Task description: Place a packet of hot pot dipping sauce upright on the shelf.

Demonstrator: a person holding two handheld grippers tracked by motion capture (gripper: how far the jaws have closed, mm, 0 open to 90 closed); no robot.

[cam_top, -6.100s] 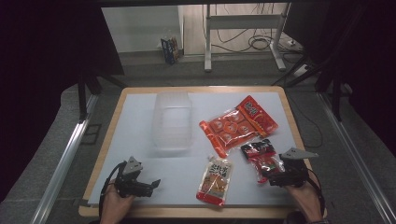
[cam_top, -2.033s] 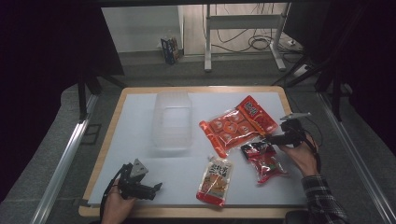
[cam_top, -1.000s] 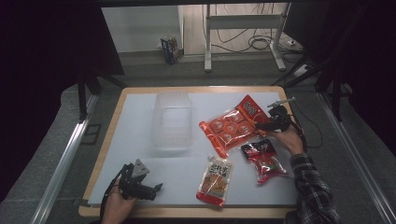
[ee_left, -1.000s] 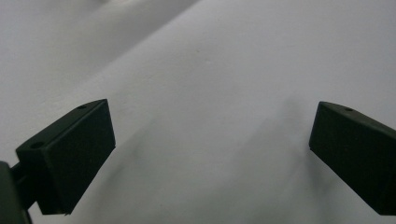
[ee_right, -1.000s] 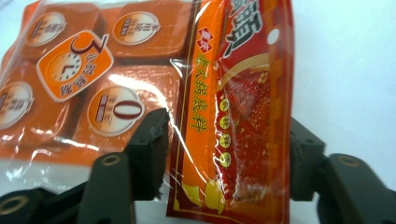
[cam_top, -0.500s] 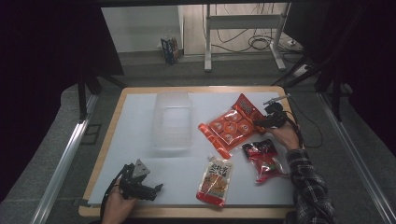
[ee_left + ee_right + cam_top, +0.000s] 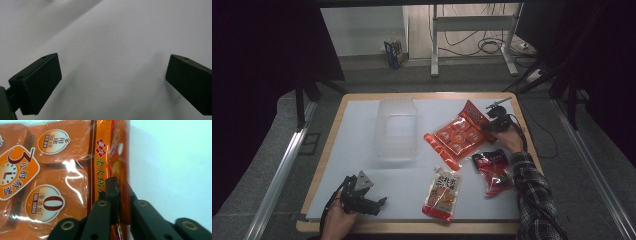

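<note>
Pinching the header edge of the orange packet, the right gripper has just closed near the table's far right corner; the left gripper rests spread at the near left edge.

on the white table: 1 clear plastic container, 1 large orange hot pot base packet, 1 dark red snack packet, 1 small orange-and-white pouch. that makes 3 packets in all. 2 handheld grippers, 1 left, 1 right.
</note>
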